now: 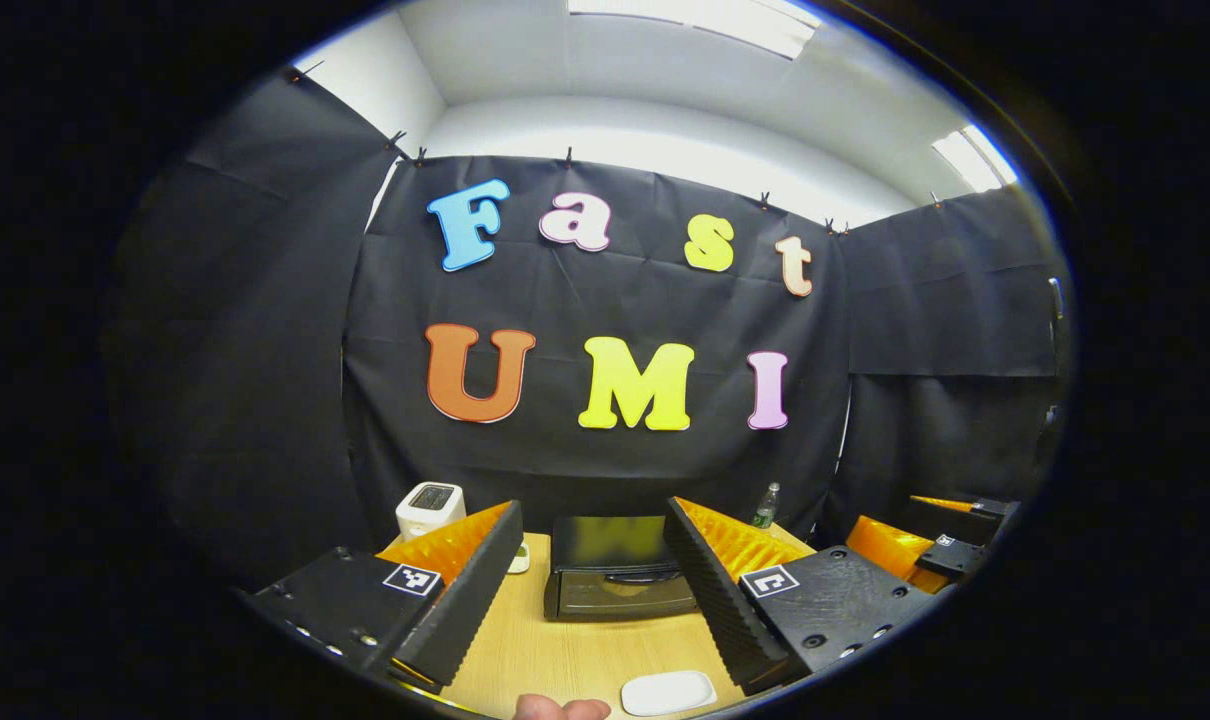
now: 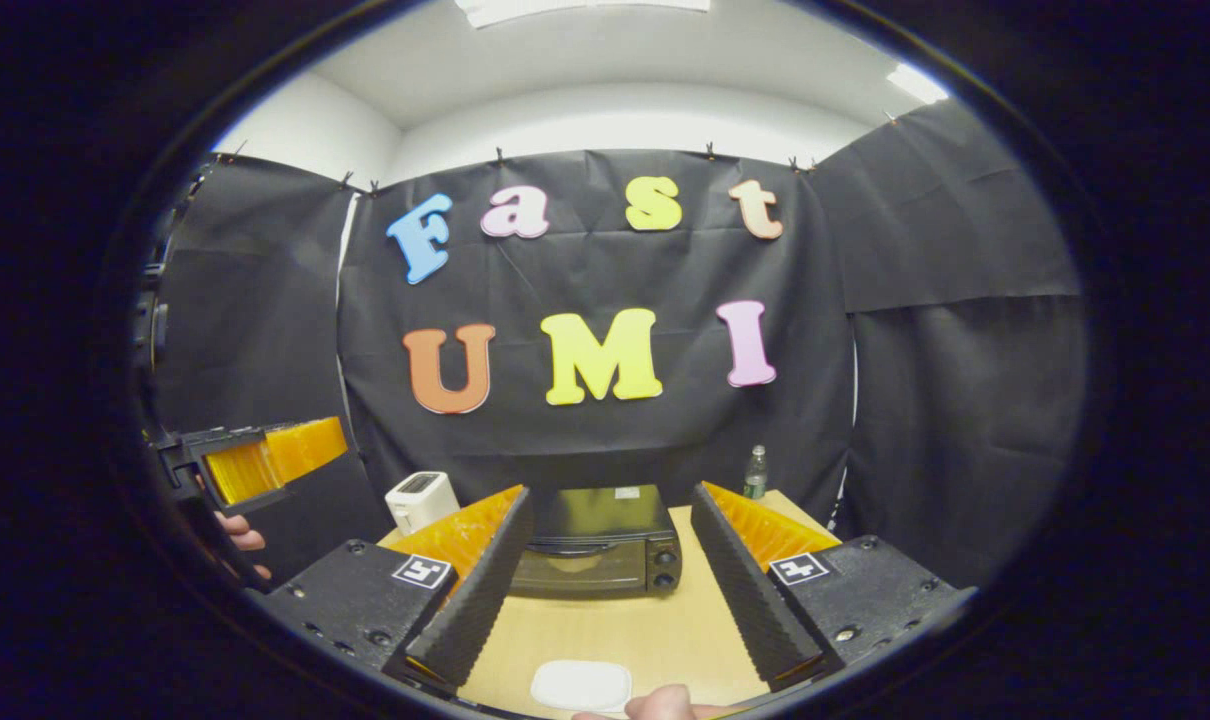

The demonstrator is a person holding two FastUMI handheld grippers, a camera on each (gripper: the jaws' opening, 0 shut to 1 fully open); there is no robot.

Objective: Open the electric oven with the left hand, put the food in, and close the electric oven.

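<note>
The electric oven is sitting at the far edge of the table, against the booth wall, with its door shut and the handle bar running across the top of the glass. In the right gripper view the oven is showing its two knobs on the right side of its front. A white plate is lying at the near edge of the table, well apart from the oven; I cannot tell whether any food is on it. A pale rounded shape is poking in at the near edge beside the plate; it may be a finger or the food.

The left gripper is hovering in front of the oven with its jaws standing wide apart and holding nothing. The right gripper is likewise hanging over the near half of the table, jaws wide and empty.

A white toaster is standing at the far left corner and a bottle toward the far right, just beside the oven.

The door is not yet opened. In my judgement the risk lies at the handle: it is a thin bar close to the glass, so the left jaws could close short of it and slip off. Pulling outward rather than down could also drag the light oven forward across the table.
</note>
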